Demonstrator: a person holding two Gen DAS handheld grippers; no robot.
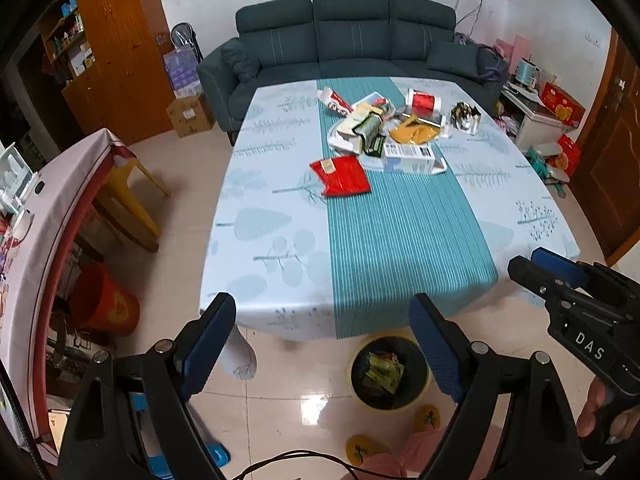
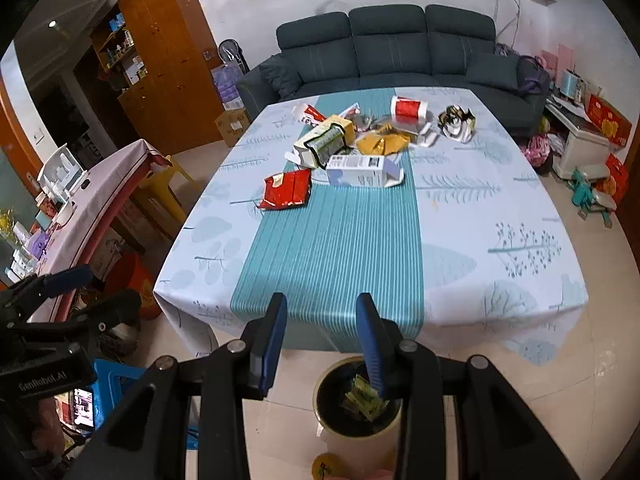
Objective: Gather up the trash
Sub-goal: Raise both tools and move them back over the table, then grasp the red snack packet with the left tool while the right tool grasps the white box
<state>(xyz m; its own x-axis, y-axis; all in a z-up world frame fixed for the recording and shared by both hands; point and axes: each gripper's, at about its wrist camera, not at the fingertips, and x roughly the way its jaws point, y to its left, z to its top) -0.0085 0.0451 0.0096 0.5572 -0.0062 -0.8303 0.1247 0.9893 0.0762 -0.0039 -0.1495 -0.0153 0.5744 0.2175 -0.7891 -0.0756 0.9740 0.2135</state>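
Note:
A pile of trash lies at the far middle of the table (image 1: pixel 280 280): a red snack bag (image 1: pixel 341 176) (image 2: pixel 287 189), a white carton (image 1: pixel 410 156) (image 2: pixel 362 170), a yellow wrapper (image 1: pixel 414 133) (image 2: pixel 382 142), a red-and-white cup (image 1: pixel 423 101) (image 2: pixel 408 109) and a crumpled foil wrapper (image 1: pixel 464 114) (image 2: pixel 456 122). A yellow bin (image 1: pixel 390 374) (image 2: pixel 360 404) with a black liner and a green wrapper inside stands on the floor at the table's near edge. My left gripper (image 1: pixel 324 344) is open and empty above the floor beside the bin. My right gripper (image 2: pixel 322 336) is open and empty above the bin.
A dark sofa (image 1: pixel 348 44) stands behind the table. A side table with a pink cloth (image 1: pixel 60 208), a yellow chair (image 1: pixel 128 196) and a red bucket (image 1: pixel 106 308) are at the left. Boxes and toys (image 1: pixel 560 132) crowd the right wall.

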